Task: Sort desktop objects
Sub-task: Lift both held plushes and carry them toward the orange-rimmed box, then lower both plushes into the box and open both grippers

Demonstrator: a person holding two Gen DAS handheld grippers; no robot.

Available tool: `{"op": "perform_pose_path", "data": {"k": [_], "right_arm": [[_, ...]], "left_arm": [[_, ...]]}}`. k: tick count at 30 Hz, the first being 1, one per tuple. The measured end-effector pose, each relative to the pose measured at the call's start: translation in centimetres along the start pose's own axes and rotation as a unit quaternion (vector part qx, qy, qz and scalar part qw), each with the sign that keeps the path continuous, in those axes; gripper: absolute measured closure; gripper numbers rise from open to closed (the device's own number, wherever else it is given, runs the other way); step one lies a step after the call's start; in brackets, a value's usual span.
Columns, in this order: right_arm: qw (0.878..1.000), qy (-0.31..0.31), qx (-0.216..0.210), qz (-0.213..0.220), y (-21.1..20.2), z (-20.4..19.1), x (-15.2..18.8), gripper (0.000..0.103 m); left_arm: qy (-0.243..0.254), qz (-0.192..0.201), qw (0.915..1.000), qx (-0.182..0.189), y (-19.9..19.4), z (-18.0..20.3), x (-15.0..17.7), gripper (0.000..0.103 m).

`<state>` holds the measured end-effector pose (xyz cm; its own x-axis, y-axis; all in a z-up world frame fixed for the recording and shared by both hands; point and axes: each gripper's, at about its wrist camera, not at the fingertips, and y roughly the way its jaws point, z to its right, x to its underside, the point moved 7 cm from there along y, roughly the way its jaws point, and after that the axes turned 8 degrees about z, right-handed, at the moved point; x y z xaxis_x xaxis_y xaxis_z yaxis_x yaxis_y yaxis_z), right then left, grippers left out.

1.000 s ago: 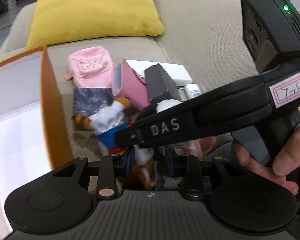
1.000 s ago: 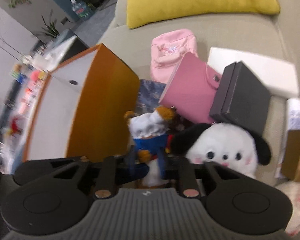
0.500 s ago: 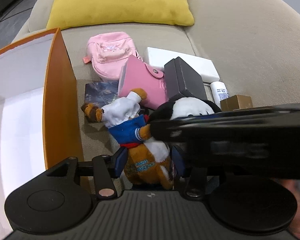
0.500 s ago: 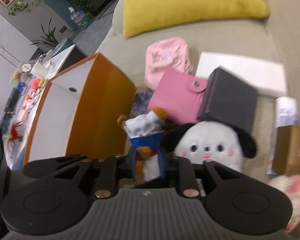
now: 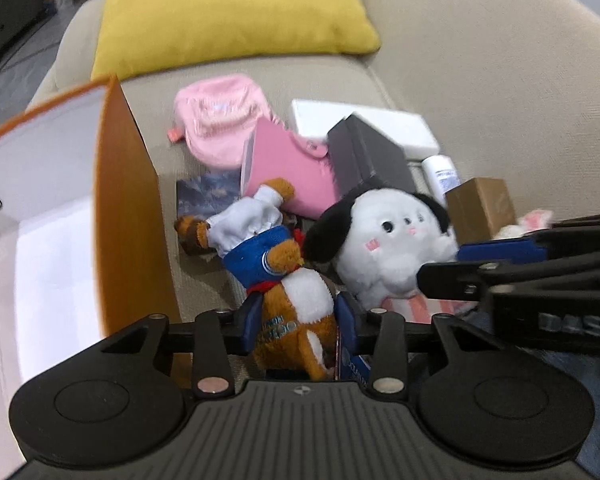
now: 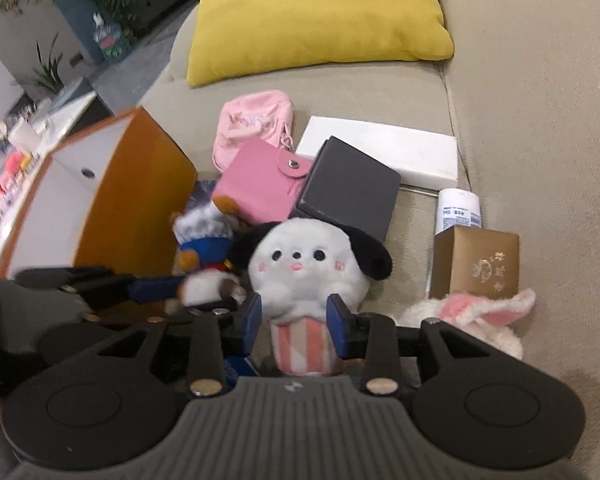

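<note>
A brown plush in a blue and white sailor outfit lies on the sofa beside the orange box. My left gripper has its blue pads on both sides of the plush's lower body and appears shut on it. A white puppy plush with black ears and a pink striped base sits to its right. My right gripper is open, its fingers on either side of the striped base, not pressing it. The right gripper also shows in the left wrist view.
Behind the plushes lie a pink pouch, a pink wallet, a dark grey box, a white flat box, a white bottle, a gold box and a pink-eared bunny plush. A yellow cushion rests at the back.
My right gripper let go of the sailor plush and moved right to straddle the puppy plush. My left gripper now holds the sailor plush.
</note>
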<state>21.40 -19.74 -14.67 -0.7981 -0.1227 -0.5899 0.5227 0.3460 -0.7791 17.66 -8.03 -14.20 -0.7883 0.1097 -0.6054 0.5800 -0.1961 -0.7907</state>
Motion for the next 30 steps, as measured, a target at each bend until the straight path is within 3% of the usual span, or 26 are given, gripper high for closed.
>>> {"op": "perform_pose_path", "data": {"k": [6,11,17,23,30], "right_arm": [[0.999,-0.030,0.014,-0.017,0.1,-0.8,0.8,0.057],[0.996,-0.074,0.048,-0.030,1.6,-2.4,1.0,0.048],[0.983,-0.116,0.121,-0.078,4.3,-3.3,0.7,0.035],[0.969,-0.136,0.182,-0.101,6.4,-2.9,0.8,0.038],[0.986,-0.064,0.144,-0.052,2.9,-2.6,0.2,0.045]], "left_arm": [[-0.004,0.051,0.9984,0.024,-4.7,-0.5,-1.2,0.058],[-0.008,0.094,0.9953,0.022,-8.5,-2.0,-2.2,0.058],[-0.036,0.122,0.9919,0.010,-12.0,-5.0,-2.3,0.058],[-0.055,0.143,0.9882,0.001,-14.2,-8.1,-1.9,0.058],[-0.048,0.142,0.9886,-0.008,-15.0,-11.8,0.1,0.058]]}}
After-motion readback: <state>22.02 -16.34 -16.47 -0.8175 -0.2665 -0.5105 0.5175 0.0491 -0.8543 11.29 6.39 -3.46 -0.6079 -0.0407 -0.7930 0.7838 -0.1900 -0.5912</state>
